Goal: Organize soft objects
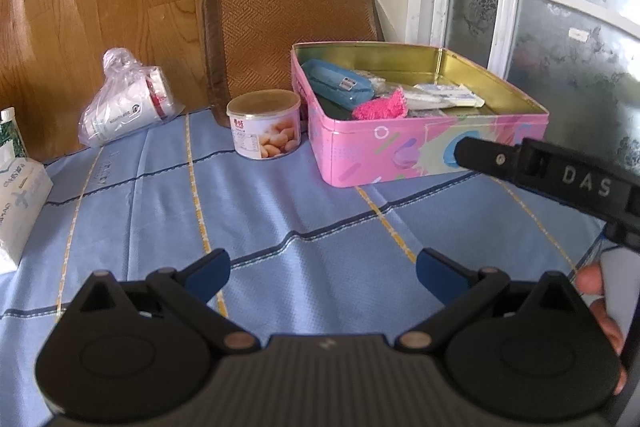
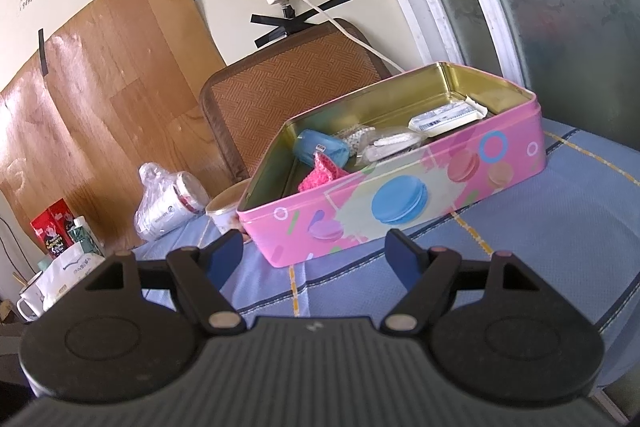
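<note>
A pink tin box [image 1: 432, 151] [image 2: 404, 199] with a gold inside stands open on the blue tablecloth. In it lie a blue pouch [image 1: 338, 83] [image 2: 320, 147], a pink knitted cloth [image 1: 380, 107] [image 2: 320, 175], clear packets [image 2: 384, 143] and a white packet [image 1: 448, 95] [image 2: 448, 115]. My left gripper [image 1: 323, 269] is open above bare cloth, well in front of the box. My right gripper [image 2: 314, 257] is open and empty, close to the box's front wall; its black body [image 1: 560, 175] shows at the right of the left wrist view.
A round can of nuts [image 1: 264, 125] stands left of the box, with a bagged stack of paper cups [image 1: 128, 103] [image 2: 168, 205] further left. A tissue pack [image 1: 20, 203] sits at the left edge. A brown woven cushion [image 1: 288, 27] leans on the wall behind. A hand [image 1: 600, 311] holds the right gripper.
</note>
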`<state>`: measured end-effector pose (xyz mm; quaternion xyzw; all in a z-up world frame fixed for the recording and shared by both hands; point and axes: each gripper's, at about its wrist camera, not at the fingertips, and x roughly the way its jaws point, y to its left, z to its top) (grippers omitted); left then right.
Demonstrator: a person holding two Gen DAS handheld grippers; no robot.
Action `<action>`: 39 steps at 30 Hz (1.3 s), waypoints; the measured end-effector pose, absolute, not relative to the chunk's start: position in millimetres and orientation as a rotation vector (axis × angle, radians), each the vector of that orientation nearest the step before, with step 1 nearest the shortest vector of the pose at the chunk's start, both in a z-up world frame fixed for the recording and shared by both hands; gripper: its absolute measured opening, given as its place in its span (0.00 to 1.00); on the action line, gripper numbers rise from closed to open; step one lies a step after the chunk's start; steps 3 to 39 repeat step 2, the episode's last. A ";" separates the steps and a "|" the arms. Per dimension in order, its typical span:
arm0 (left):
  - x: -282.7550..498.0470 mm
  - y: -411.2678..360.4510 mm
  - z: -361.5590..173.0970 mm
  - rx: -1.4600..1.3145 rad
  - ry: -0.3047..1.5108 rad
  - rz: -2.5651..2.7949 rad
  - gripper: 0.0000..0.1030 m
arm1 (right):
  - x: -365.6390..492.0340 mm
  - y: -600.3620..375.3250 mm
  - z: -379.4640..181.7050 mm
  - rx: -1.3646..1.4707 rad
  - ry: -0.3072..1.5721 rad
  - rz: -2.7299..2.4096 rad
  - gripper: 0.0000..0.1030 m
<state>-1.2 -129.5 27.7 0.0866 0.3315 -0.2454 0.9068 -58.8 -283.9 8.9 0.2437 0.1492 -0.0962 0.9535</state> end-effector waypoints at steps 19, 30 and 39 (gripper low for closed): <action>-1.1 -127.6 29.6 0.166 0.675 -0.513 1.00 | -58.5 -282.6 9.0 0.484 0.302 -0.197 0.78; -1.1 -127.6 29.6 0.166 0.675 -0.513 1.00 | -58.5 -282.6 9.0 0.484 0.302 -0.197 0.78; -1.1 -127.6 29.6 0.166 0.675 -0.513 1.00 | -58.5 -282.6 9.0 0.484 0.302 -0.197 0.78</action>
